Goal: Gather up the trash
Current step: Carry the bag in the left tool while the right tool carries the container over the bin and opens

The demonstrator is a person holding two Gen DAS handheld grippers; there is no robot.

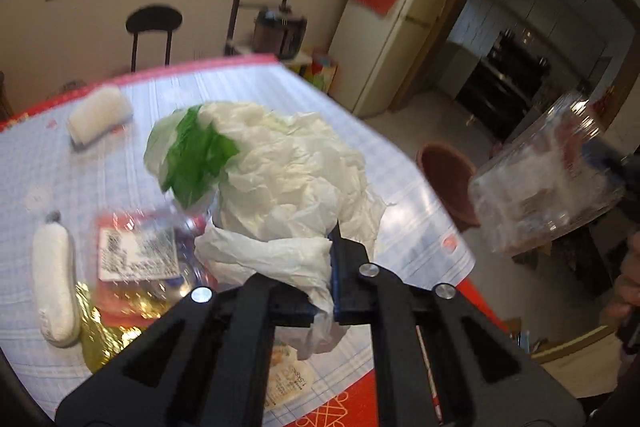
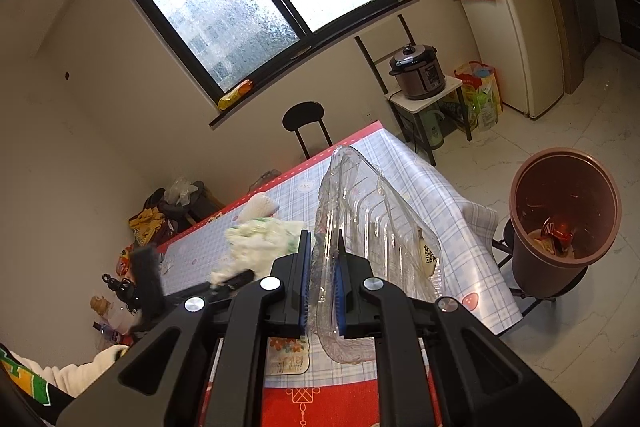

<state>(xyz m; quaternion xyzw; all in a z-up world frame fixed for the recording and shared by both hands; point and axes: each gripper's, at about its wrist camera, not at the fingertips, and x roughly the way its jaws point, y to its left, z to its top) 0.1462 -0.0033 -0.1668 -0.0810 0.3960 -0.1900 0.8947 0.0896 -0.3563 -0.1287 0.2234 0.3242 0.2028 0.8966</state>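
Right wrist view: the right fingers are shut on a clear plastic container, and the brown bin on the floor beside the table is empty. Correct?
Not quite. The bin is not empty: the right wrist view shows a red wrapper and other scraps at its bottom. The rest holds: the right gripper is shut on the clear plastic container, and the bin stands on the floor beside the table.

The white plastic bag (image 1: 288, 179) hides the table (image 1: 400, 155) ahead of the left jaws, and its tail vanishes between them. The label (image 1: 138, 255) left of those jaws is too blurred to read. The clear tray (image 2: 360, 227) runs below the right jaws, its lower end hidden.
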